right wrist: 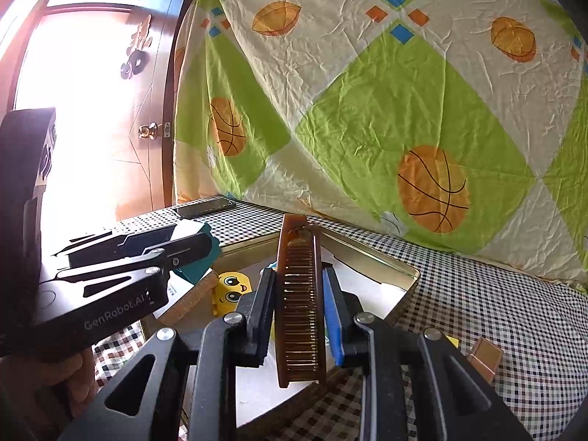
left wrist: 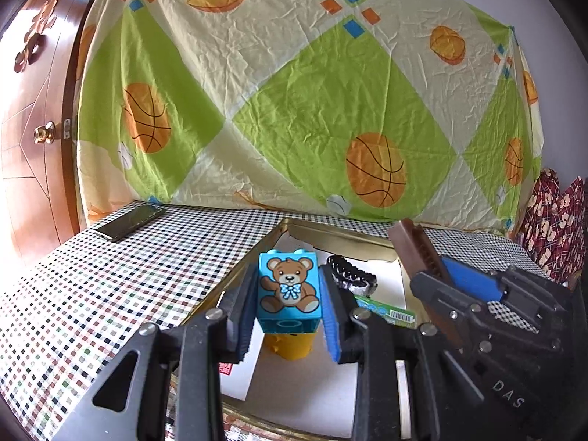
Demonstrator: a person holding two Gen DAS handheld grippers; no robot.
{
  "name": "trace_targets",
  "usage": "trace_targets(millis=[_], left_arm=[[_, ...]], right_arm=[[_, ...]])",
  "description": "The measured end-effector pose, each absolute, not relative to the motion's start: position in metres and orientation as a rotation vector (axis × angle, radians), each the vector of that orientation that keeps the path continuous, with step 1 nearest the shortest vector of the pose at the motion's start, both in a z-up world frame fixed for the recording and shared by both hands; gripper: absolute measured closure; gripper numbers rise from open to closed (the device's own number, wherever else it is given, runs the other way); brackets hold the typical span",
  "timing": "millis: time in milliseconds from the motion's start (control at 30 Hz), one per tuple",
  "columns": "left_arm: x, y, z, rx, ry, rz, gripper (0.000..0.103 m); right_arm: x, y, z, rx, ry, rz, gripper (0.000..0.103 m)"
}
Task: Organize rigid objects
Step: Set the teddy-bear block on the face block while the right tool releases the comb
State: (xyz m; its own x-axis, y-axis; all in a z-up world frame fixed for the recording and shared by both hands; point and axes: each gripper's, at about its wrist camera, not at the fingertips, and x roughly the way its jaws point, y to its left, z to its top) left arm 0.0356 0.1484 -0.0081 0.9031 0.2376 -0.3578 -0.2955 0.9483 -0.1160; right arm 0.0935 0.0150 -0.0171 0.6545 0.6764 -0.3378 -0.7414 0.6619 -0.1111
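My left gripper (left wrist: pixel 288 290) is shut on a blue toy block with a teddy bear picture (left wrist: pixel 287 288), held above a gold tin tray (left wrist: pixel 330 233). A yellow emoji block (left wrist: pixel 292 345) stands in the tray right under it and also shows in the right wrist view (right wrist: pixel 231 292). My right gripper (right wrist: pixel 298 305) is shut on a brown comb (right wrist: pixel 300 305), held upright over the same tray (right wrist: pixel 371 257). The comb also shows in the left wrist view (left wrist: pixel 419 253). The left gripper appears at the left of the right wrist view (right wrist: pixel 191 246).
In the tray lie a black toothed clip (left wrist: pixel 351 273), a green packet (left wrist: pixel 386 312) and a cork-sided piece (right wrist: pixel 191 299). A phone (left wrist: pixel 128 222) lies at the table's far left. A small brown box (right wrist: pixel 485 358) sits on the checked cloth. A basketball-print sheet hangs behind.
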Motion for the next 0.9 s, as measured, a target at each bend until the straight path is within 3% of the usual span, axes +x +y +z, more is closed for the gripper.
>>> trace_targets(millis=[533, 633, 700, 833, 900], left_arm=[[0.082, 0.154, -0.022, -0.098, 0.532, 0.247, 0.072], [0.080, 0.152, -0.022, -0.101, 0.522, 0.258, 0.044], [0.076, 0.150, -0.021, -0.102, 0.504, 0.259, 0.036], [0.069, 0.144, -0.015, -0.130, 0.470, 0.250, 0.017], [0.066, 0.138, -0.012, -0.147, 0.443, 0.248, 0.004]], right_arm=[[0.161, 0.052, -0.029, -0.248, 0.517, 0.739, 0.075], [0.166, 0.049, -0.030, -0.226, 0.541, 0.755, 0.070], [0.165, 0.040, -0.028, -0.206, 0.530, 0.748, 0.063], [0.163, 0.006, -0.020, -0.164, 0.487, 0.716, 0.034], [0.167, -0.014, -0.016, -0.141, 0.477, 0.679, 0.033]])
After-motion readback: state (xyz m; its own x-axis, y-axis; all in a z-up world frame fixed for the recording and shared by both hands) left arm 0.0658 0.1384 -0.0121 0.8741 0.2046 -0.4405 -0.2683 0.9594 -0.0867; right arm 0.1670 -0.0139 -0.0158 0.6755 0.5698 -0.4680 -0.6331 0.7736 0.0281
